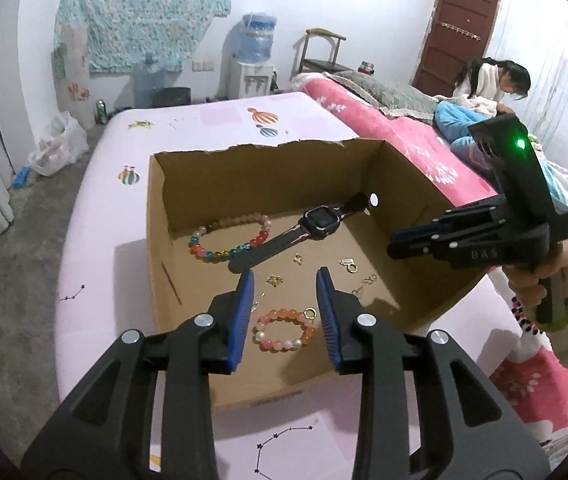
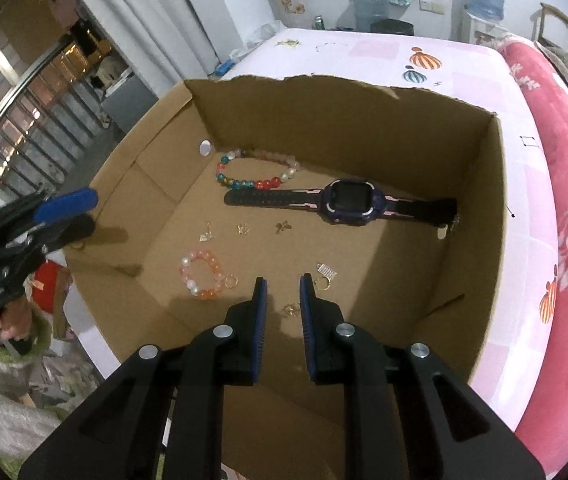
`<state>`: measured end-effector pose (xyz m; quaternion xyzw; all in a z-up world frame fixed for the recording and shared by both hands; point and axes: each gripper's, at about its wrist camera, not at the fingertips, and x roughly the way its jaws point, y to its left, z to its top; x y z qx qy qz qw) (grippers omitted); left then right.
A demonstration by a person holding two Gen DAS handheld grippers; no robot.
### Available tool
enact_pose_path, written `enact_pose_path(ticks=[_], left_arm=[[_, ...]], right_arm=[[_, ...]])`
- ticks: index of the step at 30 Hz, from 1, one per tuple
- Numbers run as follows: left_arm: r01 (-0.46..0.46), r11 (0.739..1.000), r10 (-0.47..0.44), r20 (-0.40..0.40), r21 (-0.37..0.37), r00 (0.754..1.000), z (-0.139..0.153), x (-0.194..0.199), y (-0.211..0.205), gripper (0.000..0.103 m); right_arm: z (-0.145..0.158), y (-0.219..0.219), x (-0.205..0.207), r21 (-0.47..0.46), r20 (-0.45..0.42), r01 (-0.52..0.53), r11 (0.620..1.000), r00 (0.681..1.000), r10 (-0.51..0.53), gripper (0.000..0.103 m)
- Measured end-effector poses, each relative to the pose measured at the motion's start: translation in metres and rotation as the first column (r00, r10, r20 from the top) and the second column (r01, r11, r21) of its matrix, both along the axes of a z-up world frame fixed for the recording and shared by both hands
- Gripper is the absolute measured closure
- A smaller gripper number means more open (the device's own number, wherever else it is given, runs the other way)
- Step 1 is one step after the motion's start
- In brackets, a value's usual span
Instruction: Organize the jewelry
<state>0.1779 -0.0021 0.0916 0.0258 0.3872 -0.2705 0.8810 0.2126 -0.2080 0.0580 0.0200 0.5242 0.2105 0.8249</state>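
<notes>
An open cardboard box (image 1: 155, 216) (image 2: 480, 184) sits on the pink bed. In it lie a dark smartwatch (image 1: 316, 222) (image 2: 354, 200), a multicolour bead bracelet (image 1: 229, 238) (image 2: 257, 170), a pink-orange bead bracelet (image 1: 284, 330) (image 2: 203, 274), a gold ring (image 1: 352, 268) (image 2: 321, 284) and several small gold charms (image 1: 273, 280) (image 2: 243, 229). My left gripper (image 1: 286, 276) is open and empty above the pink bracelet. My right gripper (image 2: 283, 280) is open and empty over a small gold charm (image 2: 290, 309); it also shows in the left wrist view (image 1: 394, 244).
A pink quilt (image 1: 404, 136) (image 2: 564, 160) lies right of the box. A person (image 1: 488, 84) sits on the bed far right. A water dispenser (image 1: 253, 60), a chair (image 1: 320, 52) and a door (image 1: 456, 36) stand at the far wall.
</notes>
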Motion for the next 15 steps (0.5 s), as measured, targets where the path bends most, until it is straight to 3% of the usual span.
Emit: enact_pose_path(ticks=[6,8,15], left_arm=[[-0.027,1.0,0.027,0.025,-0.003,0.999,0.005,-0.018,0.008,0.064],[-0.037,0.999,0.037,0.032,-0.01,0.999,0.007,-0.024,0.011,0.054],[-0.084,0.996,0.085,0.03,-0.021,0.996,0.012,-0.045,0.018,0.026]], right_arm=[[0.02,-0.017,-0.013,0.049,0.052,0.074,0.996,0.996,-0.076,0.086],[0.029,-0.026,-0.023,0.079,0.082,0.101,0.992,0.991,-0.108,0.085],[0.054,-0.053,-0.074,0.178,0.151,0.239,0.955,0.952,-0.266,0.064]])
